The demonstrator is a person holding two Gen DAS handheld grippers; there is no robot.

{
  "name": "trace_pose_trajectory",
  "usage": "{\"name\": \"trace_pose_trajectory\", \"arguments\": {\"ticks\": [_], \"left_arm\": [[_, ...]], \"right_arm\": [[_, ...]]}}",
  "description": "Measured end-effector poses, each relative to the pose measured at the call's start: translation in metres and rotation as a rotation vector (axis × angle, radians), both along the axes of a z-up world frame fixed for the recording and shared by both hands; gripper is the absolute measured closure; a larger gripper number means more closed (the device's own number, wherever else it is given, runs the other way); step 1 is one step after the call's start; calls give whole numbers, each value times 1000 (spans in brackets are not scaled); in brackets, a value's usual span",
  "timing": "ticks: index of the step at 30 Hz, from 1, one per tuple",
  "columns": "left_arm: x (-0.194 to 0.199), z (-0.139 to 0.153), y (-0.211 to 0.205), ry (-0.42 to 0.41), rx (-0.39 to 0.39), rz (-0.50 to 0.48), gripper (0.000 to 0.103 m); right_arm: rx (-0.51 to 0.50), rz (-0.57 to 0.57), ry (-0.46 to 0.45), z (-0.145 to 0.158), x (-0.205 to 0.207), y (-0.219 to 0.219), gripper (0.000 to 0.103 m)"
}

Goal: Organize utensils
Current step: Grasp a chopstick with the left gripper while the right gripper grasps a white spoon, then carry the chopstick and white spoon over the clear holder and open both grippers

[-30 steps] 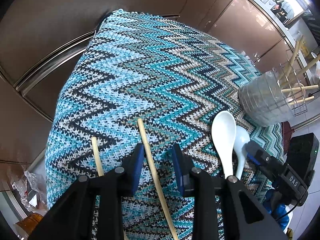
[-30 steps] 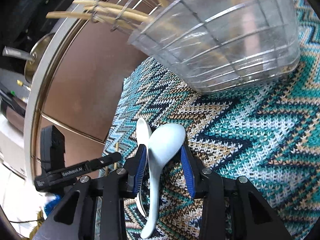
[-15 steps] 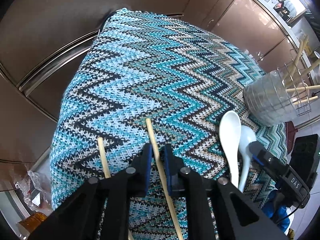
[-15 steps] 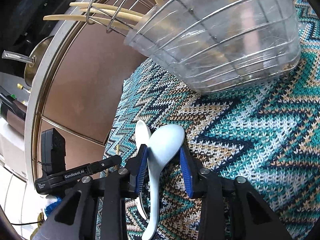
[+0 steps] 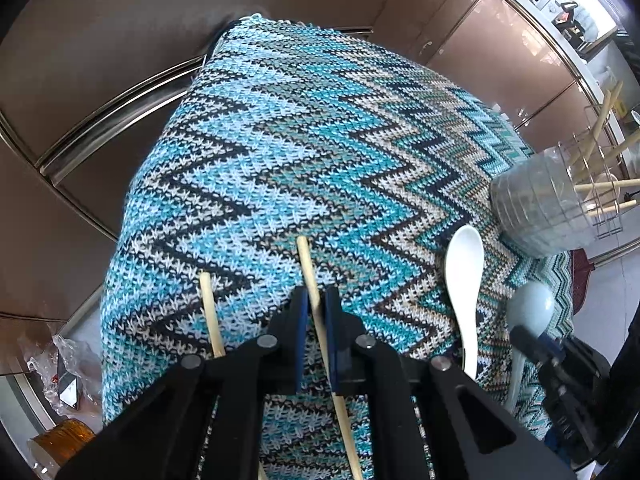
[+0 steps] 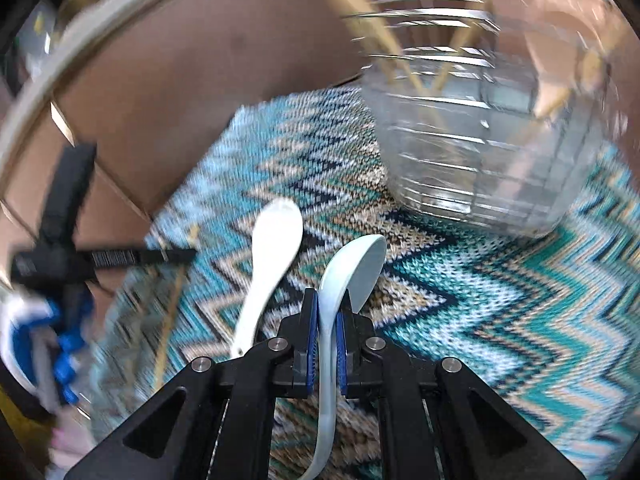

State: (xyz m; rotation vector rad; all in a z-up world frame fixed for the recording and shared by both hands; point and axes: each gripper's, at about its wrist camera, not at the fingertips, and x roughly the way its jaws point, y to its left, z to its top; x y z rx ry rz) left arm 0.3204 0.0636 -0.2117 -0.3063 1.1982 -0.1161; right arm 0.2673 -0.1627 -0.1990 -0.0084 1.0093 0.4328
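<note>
My left gripper [image 5: 316, 300] is shut on a wooden chopstick [image 5: 306, 260] that lies on the zigzag knitted cloth [image 5: 280, 152]. A second chopstick [image 5: 210, 312] lies just to its left. My right gripper [image 6: 327, 308] is shut on the handle of a pale blue soup spoon [image 6: 356, 268], lifted off the cloth; that spoon also shows in the left wrist view [image 5: 530, 308]. A white soup spoon [image 6: 272, 248] lies on the cloth to its left, also seen in the left wrist view [image 5: 464, 272]. A clear wire-ribbed utensil holder [image 6: 480, 120] with several chopsticks stands ahead on the right.
Brown cabinet fronts [image 5: 100, 40] surround the cloth-covered surface. The holder [image 5: 536, 208] stands at the cloth's far right in the left wrist view. A plastic bag [image 5: 60, 376] and an orange container [image 5: 60, 440] lie low at the left.
My left gripper closed from open onto the chopstick. My right gripper closed on the pale blue spoon and lifted it, turning; the right view is now motion-blurred.
</note>
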Motion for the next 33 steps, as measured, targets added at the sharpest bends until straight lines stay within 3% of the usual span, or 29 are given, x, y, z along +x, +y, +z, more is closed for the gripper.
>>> {"name": "trace_pose_trajectory", "arguments": {"ticks": [3,4,6,12,18,24,26,28,33], "left_arm": [[-1,0,2,-2,-8,2,95],[-1,-1,2,-2,-9,1,95],[-1,0,2,-2,-10,-1,95],[-2,0,0,-10,8,-7,95],[0,0,-2,1,21,-15,95],[6,0,-6,26,46,-22,95],[7,0,-6,36,51,-22,95],[8,1,-7,46,58,-15,96],[11,1,-14,49,80,4,97]], "right_arm": [[-6,40,1,0,-7,5,90],[5,45,-2,0,-9,6,77],[22,47,-23,4,-13,3,61],[50,21,-34,2,-12,-24,61],[93,75,3,-9,17,-31,77],[86,203,54,-18,40,-21,77],[72,253,75,-23,44,-15,83],[58,292,71,-24,42,-11,94],[29,302,15,-14,27,-16,96]]}}
